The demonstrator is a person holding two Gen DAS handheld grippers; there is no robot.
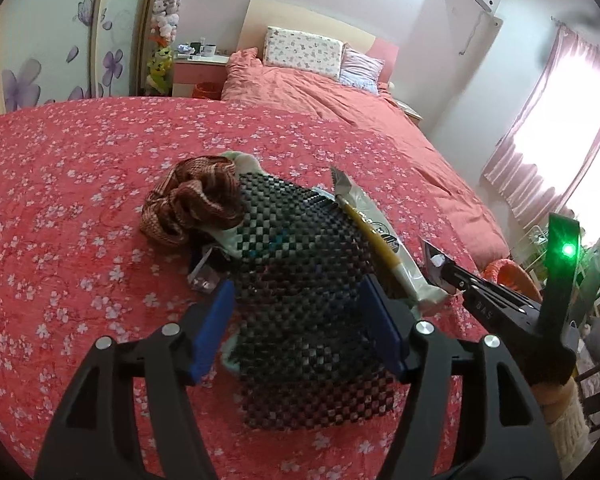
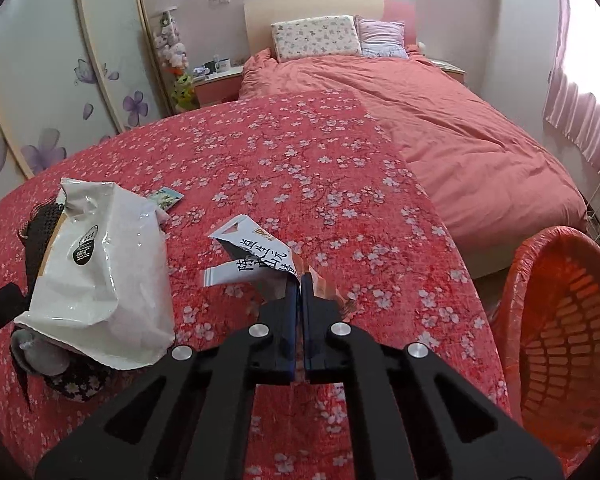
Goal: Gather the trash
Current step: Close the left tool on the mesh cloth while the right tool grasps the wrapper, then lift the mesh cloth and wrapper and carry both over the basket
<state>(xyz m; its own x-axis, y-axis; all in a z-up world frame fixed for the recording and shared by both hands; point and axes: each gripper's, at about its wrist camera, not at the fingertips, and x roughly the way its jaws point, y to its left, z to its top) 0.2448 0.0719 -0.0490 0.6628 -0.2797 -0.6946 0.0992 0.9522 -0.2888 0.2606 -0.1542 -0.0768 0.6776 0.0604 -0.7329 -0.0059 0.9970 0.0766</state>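
Left gripper (image 1: pixel 296 320): low centre of the left wrist view, blue-padded fingers spread wide, one on each side of a black-and-white checkered mat (image 1: pixel 308 304); whether the pads touch it I cannot tell.
Right gripper (image 2: pixel 300 280): centre of the right wrist view, fingers pressed together, pinching one edge of a torn white wrapper (image 2: pixel 256 260) printed with black Chinese characters.
Wrapper's place: middle of the frame, over the red floral cloth (image 2: pixel 292 168); lifted or resting I cannot tell.
White plastic bag (image 2: pixel 100 280): left of the right wrist view, crumpled, with a round black logo, partly over dark items.
Small printed packet (image 2: pixel 166 198): just beyond the bag, upper left of centre, flat on the cloth.
Orange basket (image 2: pixel 560 344): right edge of the frame, beside the cloth, lattice wall visible.
Brown knitted cloth (image 1: pixel 196 208): bunched at the mat's far left end.
Background: bed with salmon duvet (image 2: pixel 440 132) and two pillows, upper right.
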